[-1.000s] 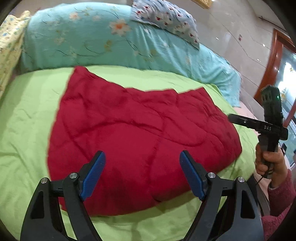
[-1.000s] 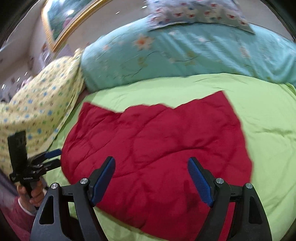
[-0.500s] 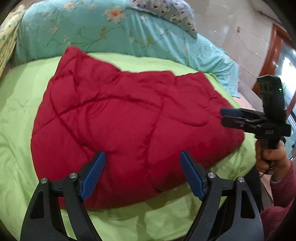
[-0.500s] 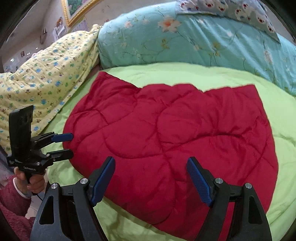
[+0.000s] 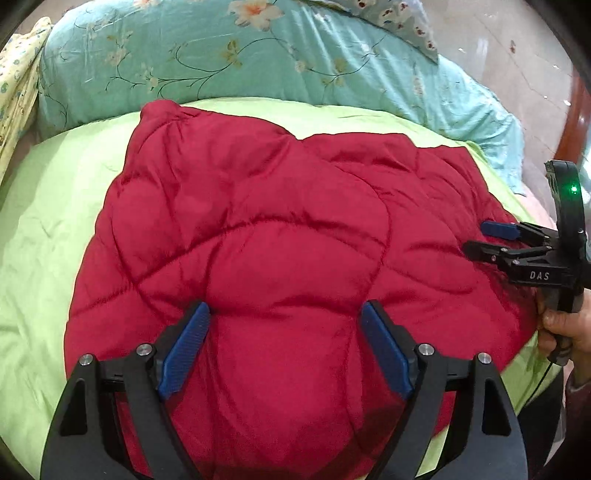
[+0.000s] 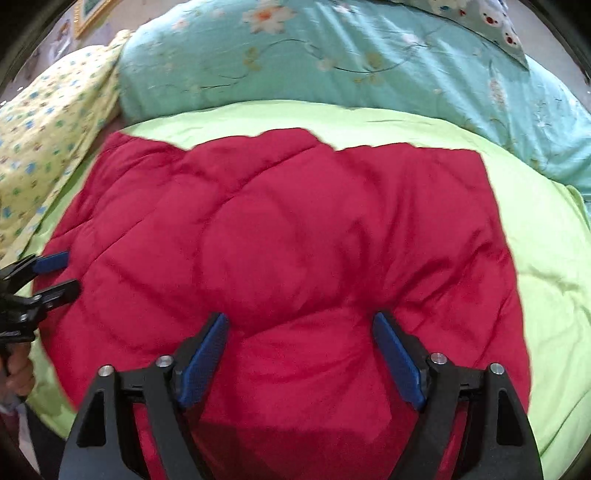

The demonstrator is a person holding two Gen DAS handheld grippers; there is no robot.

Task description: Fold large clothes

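Observation:
A red quilted padded garment (image 5: pixel 280 236) lies spread on a lime-green bed cover (image 5: pixel 48 229). It also fills the middle of the right wrist view (image 6: pixel 295 236). My left gripper (image 5: pixel 284 347) is open and empty, low over the garment's near part. My right gripper (image 6: pixel 299 354) is open and empty, also low over the near part. The right gripper shows at the right edge of the left wrist view (image 5: pixel 480 238), over the garment's right edge. The left gripper shows at the left edge of the right wrist view (image 6: pixel 59 277), by the garment's left edge.
A turquoise floral duvet (image 5: pixel 229 55) is bunched along the far side of the bed. A yellow patterned blanket (image 6: pixel 40 140) lies at the far left. A patterned pillow (image 5: pixel 391 18) rests on the duvet. A tiled floor and a wooden door frame (image 5: pixel 576 122) are at the right.
Both grippers have moved forward and down toward the garment, which now looks larger in both views. Each gripper now reaches over a side edge. Both stay open.

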